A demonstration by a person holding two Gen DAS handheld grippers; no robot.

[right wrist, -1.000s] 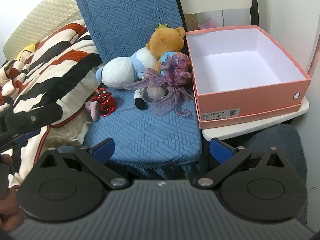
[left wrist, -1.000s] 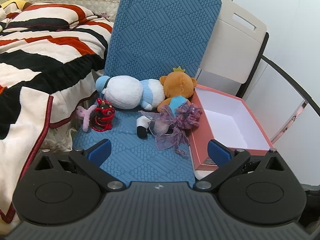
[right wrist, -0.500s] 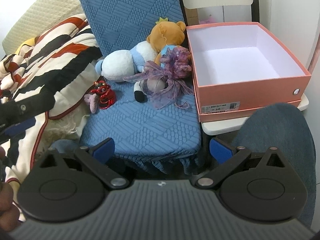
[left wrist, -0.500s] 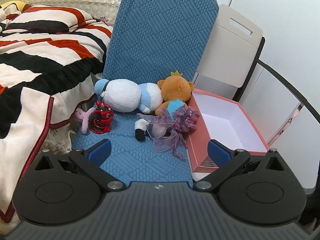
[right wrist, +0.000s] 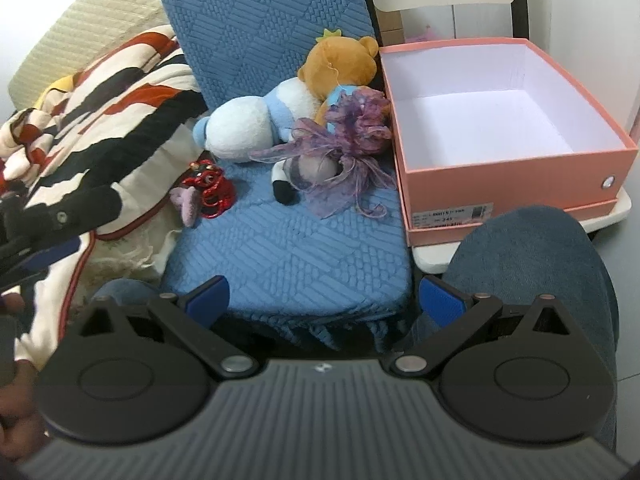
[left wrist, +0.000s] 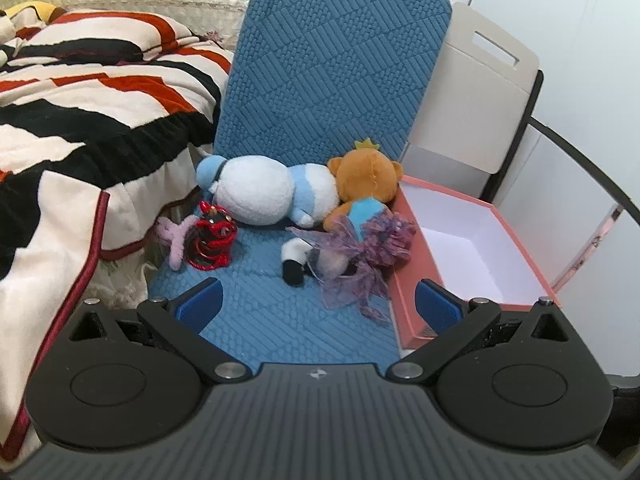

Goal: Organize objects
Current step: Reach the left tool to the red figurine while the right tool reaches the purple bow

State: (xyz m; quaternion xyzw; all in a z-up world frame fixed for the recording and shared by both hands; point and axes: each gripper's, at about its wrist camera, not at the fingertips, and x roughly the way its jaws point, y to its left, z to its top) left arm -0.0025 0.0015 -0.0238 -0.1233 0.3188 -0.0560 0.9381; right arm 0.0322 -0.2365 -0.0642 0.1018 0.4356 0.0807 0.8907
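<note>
Toys lie on a blue chair cushion (left wrist: 260, 312) (right wrist: 288, 248): a white and light-blue plush (left wrist: 260, 192) (right wrist: 248, 124), a brown bear (left wrist: 364, 184) (right wrist: 336, 64), a small toy with a purple ribbon bow (left wrist: 352, 252) (right wrist: 340, 156), a red and black figure (left wrist: 212, 236) (right wrist: 210, 188) and a small pink plush (left wrist: 174, 240) (right wrist: 188, 202). An open, empty pink box (left wrist: 480, 248) (right wrist: 500, 120) stands to their right. My left gripper (left wrist: 318, 304) is open above the cushion's front, short of the toys. My right gripper (right wrist: 324, 300) is open, farther back over the cushion's front edge.
A striped red, black and cream blanket (left wrist: 72, 120) (right wrist: 100, 100) covers a bed to the left. The cushion's back (left wrist: 332, 60) rises behind the toys. A beige chair back (left wrist: 472, 92) stands behind the box. A knee in blue trousers (right wrist: 532, 264) is below the box. The left gripper's body (right wrist: 52, 216) shows at left.
Both grippers have drawn back slightly from the toys; the right one has also dropped lower, bringing the knee into view. Both have stayed open. No toy has moved.
</note>
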